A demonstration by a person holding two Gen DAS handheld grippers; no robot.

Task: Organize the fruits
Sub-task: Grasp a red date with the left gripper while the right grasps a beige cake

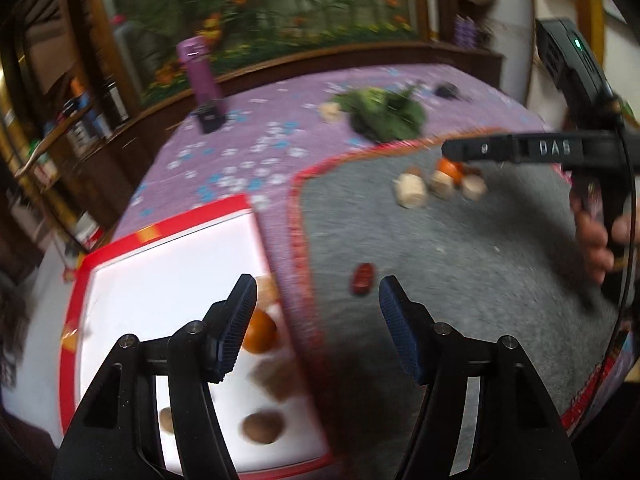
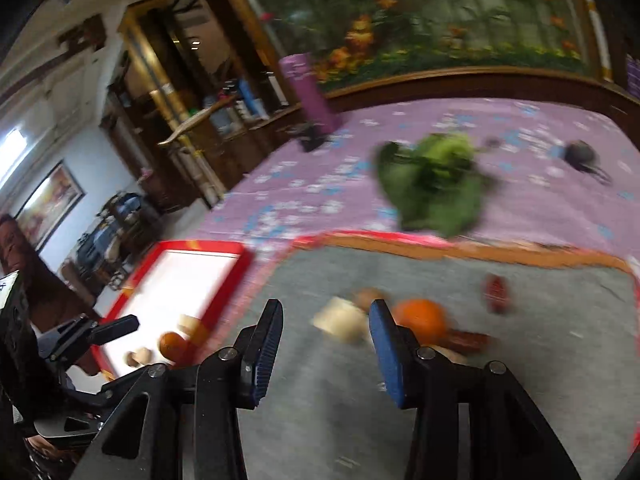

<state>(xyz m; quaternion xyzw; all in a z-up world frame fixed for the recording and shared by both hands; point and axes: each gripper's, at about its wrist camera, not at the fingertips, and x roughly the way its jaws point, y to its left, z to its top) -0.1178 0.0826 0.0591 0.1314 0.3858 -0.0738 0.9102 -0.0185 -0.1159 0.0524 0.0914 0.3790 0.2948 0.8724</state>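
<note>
Grey felt mat (image 1: pixel 460 248) with a red-orange border lies on a purple flowered cloth (image 1: pixel 248 136), which looks like a bed cover, and a red-rimmed white tray (image 1: pixel 176 252) sits just left of the mat. Sorting is midway by my read: the tray already holds an orange (image 1: pixel 260 332), some brown round fruits (image 1: pixel 262 428) and a pale piece, all heavily blurred. Loose items are still out on the mat: an orange fruit (image 2: pixel 420 318), pale tan chunks (image 2: pixel 340 320) beside it, and small dark red fruits, one (image 2: pixel 496 292) toward the far right and one (image 1: pixel 362 278) lying alone nearer the tray. Left claw (image 1: pixel 318 312) hangs over the seam between tray and mat, released, nothing between its pads. Right claw (image 2: pixel 326 340) sits low over the mat, jaws part open and empty, with the pale chunk and the orange fruit just beyond its tips. A hand (image 1: pixel 596 240) shows on the right claw's handle in the left view. Step in hand looks like reaching for the next fruit, both claws free. Next move calls for lining the right claw over the cluster, picking one piece without knocking its neighbours, then carrying it left to the tray. Green leafy bundle (image 2: pixel 436 184) lies on the cloth beyond the mat, and a purple bottle (image 1: pixel 202 68) stands at the far edge. Motion blur hides fine detail on the fruit.
</note>
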